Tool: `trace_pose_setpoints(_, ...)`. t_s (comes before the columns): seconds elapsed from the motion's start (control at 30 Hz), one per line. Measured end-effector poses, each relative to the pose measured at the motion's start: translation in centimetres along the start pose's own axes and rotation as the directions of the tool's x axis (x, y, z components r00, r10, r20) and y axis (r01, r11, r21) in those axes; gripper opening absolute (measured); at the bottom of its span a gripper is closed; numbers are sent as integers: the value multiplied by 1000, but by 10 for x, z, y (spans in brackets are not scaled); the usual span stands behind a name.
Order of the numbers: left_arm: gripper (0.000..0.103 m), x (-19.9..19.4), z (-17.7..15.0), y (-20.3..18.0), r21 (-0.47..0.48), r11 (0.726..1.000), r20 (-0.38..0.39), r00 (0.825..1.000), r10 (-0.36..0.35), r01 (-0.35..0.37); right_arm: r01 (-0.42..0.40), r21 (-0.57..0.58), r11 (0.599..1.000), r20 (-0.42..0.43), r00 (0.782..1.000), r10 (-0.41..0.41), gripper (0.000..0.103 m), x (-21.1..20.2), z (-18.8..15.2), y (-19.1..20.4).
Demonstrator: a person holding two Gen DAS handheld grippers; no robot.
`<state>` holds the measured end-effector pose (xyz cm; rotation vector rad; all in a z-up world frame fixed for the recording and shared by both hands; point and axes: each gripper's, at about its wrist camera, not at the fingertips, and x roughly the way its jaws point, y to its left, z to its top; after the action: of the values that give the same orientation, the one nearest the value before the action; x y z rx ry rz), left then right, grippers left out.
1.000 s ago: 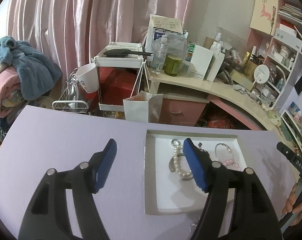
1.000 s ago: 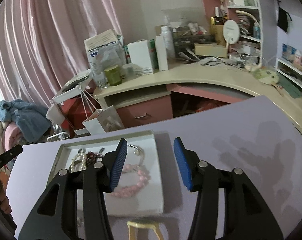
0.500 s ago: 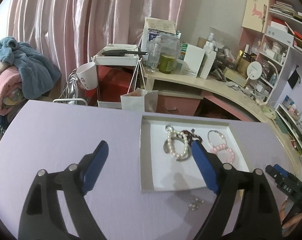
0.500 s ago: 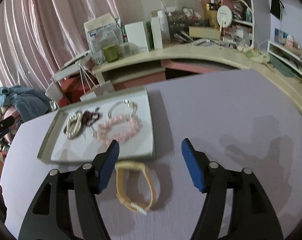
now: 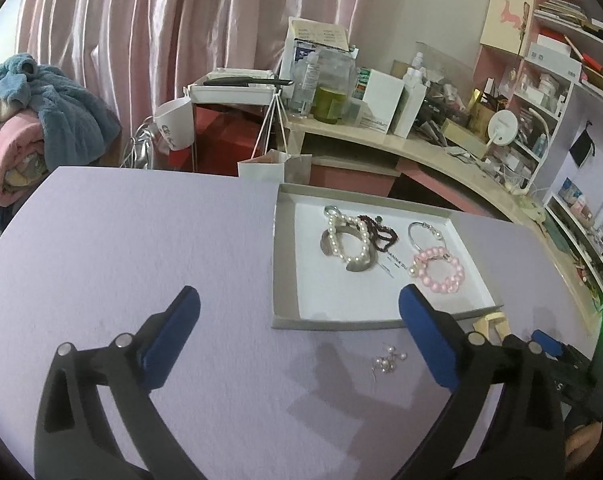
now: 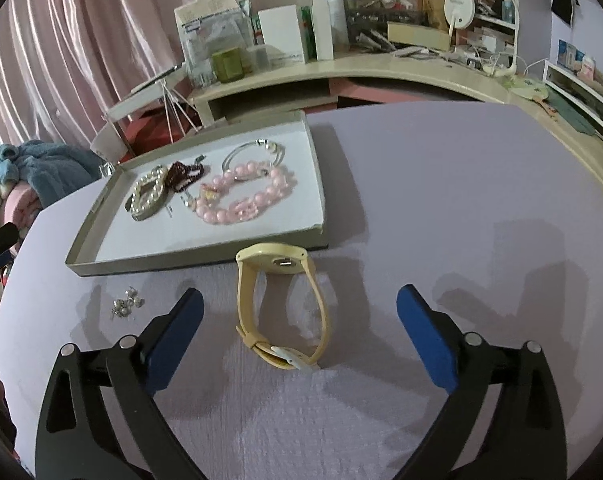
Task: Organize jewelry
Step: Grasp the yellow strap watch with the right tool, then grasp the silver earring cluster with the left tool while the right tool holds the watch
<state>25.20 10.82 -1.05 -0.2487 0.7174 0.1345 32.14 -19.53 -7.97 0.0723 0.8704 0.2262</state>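
Here the left gripper (image 5: 299,314) stands wide open w/ nothing between its blue pads, low in the left wrist view over bare lilac table (image 5: 141,240). Lots of free tabletop fills the left half of that frame; the table's far edge curves across the upper third. The tray (image 5: 285,320) sits centre-right, its near rim just above the right pad. Inside: pearl bracelet (image 5: 347,236), dark red bead strand (image 5: 383,234), silver bangle (image 5: 421,234), pink bead bracelet (image 5: 441,270), all bunched toward the far half, white floor bare nearer the rim. Small earrings (image 5: 387,360) lie on the table below the tray, just left of the right pad.

The right gripper (image 6: 299,322) is also spread wide & holds nothing. The yellow watch (image 6: 281,308) lies between its pads at frame centre, touching neither; its face is up against the tray's (image 6: 201,258) near wall. Open table runs across the right half of that view.

Hard to read: in the left wrist view the watch is mostly hidden behind the right finger, only a pale bit shows at lower right. The other gripper shows only as a dark sliver at each frame's edge. Earring count is too small to tell.

Vs 0.5 s ago: both views have pulled back a little, the tray sits higher in frame, and the watch is now fully in sight between the right pads.
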Motion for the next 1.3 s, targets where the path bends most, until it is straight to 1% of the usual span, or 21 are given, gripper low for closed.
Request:
trace_pose_setpoints(0.2, 100, 0, -3, -2, 6, 1000, 6, 1000, -5, 5, 8, -27, 1000, -17, 1000, -8, 99, 9, 0, 8)
trace_pose_setpoints(0.47, 100, -1, -2, 2, -10, 1000, 12, 1000, 1, 0, 39, -63, 997, -45, 998, -42, 99, 24, 3, 14)
trace_pose_setpoints(0.73, 100, 1, -1, 2, -8, 1000, 8, 1000, 0, 0, 50, -80, 996, -48, 997, -53, 98, 28, 2, 16)
trace_pose_setpoints(0.8, 100, 1, -1, 2, -8, 1000, 7, 1000, 0, 1, 56, -87, 995, -49, 997, -60, 94, 29, 1, 17)
trace_pose_setpoints(0.87, 100, 0, -1, 2, -9, 1000, 6, 1000, 1, -1, 58, -95, 994, -54, 997, -64, 85, 31, 2, 18)
trace_pose_setpoints(1.03, 100, 1, -1, 1, -8, 1000, 6, 1000, 0, 0, 60, -104, 993, -67, 995, -67, 78, 34, 0, 19)
trace_pose_setpoints(1.1, 100, 1, -2, 0, -7, 1000, 5, 1000, -2, 2, 64, -115, 991, -76, 994, -73, 60, 35, -1, 20)
trace_pose_setpoints(1.13, 100, 2, -3, -1, -5, 1000, 3, 1000, -5, 5, 61, -125, 990, -77, 994, -71, 47, 35, -2, 21)
trace_pose_setpoints(1.17, 100, 3, -4, -3, -2, 1000, 1, 1000, -7, 7, 63, -131, 989, -79, 994, -74, 42, 34, -3, 22)
trace_pose_setpoints(1.23, 100, 3, -8, -7, 3, 1000, -4, 1000, -12, 12, 34, -112, 993, -88, 995, -44, 40, 31, -3, 20)
trace_pose_setpoints(1.3, 100, 4, -12, -9, 8, 1000, -12, 1000, -18, 18, 22, -94, 995, -65, 997, -29, 39, 23, -3, 18)
